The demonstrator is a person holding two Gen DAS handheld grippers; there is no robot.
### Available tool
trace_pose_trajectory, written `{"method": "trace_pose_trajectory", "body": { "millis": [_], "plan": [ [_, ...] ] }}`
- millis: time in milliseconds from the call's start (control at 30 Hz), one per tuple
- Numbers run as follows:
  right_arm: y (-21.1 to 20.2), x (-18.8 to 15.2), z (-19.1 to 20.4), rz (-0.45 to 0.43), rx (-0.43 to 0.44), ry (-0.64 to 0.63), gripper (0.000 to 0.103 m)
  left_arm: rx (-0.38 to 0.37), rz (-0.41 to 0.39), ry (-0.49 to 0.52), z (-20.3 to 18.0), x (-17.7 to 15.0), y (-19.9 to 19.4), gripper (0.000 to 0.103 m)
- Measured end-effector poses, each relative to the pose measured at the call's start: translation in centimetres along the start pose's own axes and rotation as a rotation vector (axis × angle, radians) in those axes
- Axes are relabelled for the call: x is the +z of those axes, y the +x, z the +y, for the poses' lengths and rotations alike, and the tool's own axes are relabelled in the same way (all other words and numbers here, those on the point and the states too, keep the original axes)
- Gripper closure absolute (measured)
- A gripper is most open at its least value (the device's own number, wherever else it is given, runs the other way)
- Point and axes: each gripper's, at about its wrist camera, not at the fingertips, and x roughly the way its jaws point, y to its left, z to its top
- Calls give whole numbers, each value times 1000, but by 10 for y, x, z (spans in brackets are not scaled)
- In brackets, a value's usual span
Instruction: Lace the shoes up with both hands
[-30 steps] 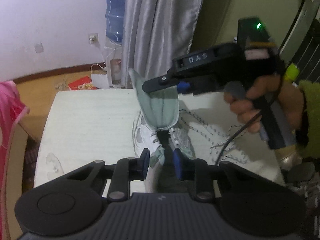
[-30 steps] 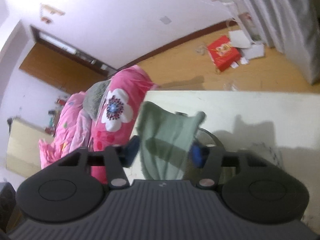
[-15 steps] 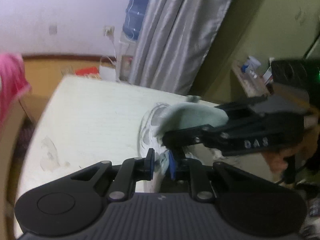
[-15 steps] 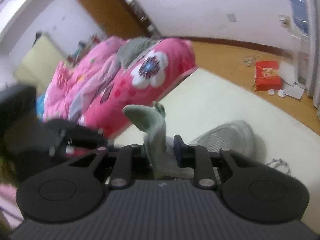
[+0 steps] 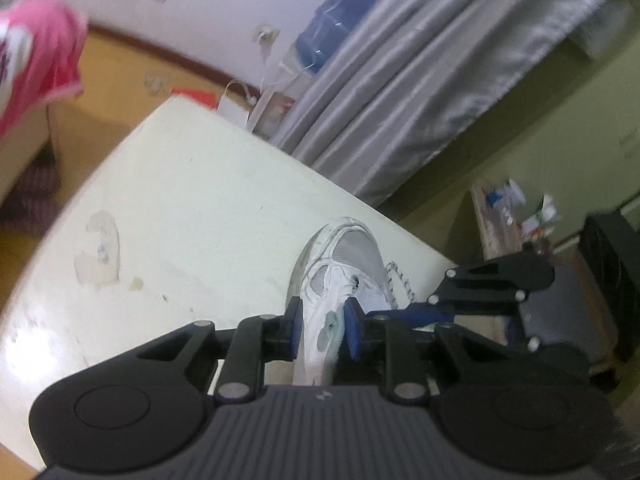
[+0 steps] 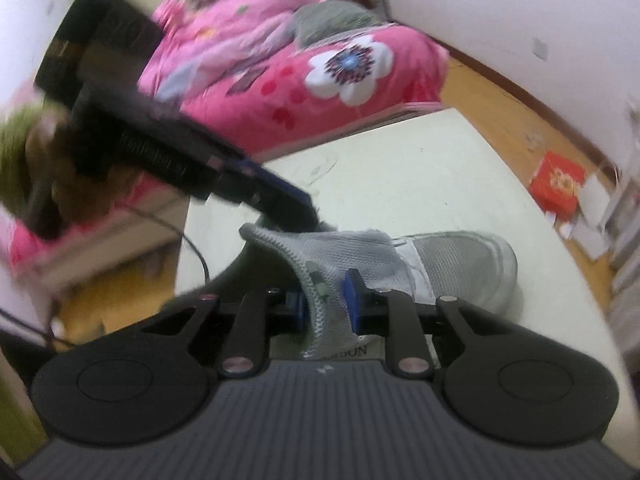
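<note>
Both tongs slant downward: left tongs (image 5: 322, 328) opening astride the shoe (image 5: 340, 272), right tongs (image 6: 326, 302) pinching its tongue (image 6: 316, 256).

Pink floral quilt (image 6: 304, 64), red box (image 6: 558, 184), grey curtain (image 5: 420, 80), blue water bottle (image 5: 340, 16).

My own left gripper (image 5: 322, 330) hides the near end of the shoe (image 5: 340, 264) behind its body. In the right wrist view the shoe's heel is cut off the same way, a printed label there (half covered) unreadable. My left hand (image 6: 44, 140) and the bedding (image 6: 280, 60) are smeared by blur.
</note>
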Motion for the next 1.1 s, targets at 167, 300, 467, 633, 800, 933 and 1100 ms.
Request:
{"method": "trace_pose_trajectory", "body": {
  "millis": [167,300,467,633,800,933,1100],
  "plan": [
    [6,12,14,46,-28,-122,84,-51,19,-135,24,2,-1,80],
    [15,16,27,145,-47,-243,84,-70,43,-157,28,4,3,80],
    [31,27,46,312,-67,-409,84,-112,74,-189,39,6,8,80],
    [50,35,63,499,-74,-547,84,-156,117,-190,49,12,14,80],
    [73,36,77,676,-82,-654,82,-192,168,-151,48,21,24,80],
    [83,31,80,696,-129,-643,82,-188,177,14,28,22,24,80],
    [58,25,82,569,-263,-467,79,-190,166,239,7,25,12,78]
  ]
}}
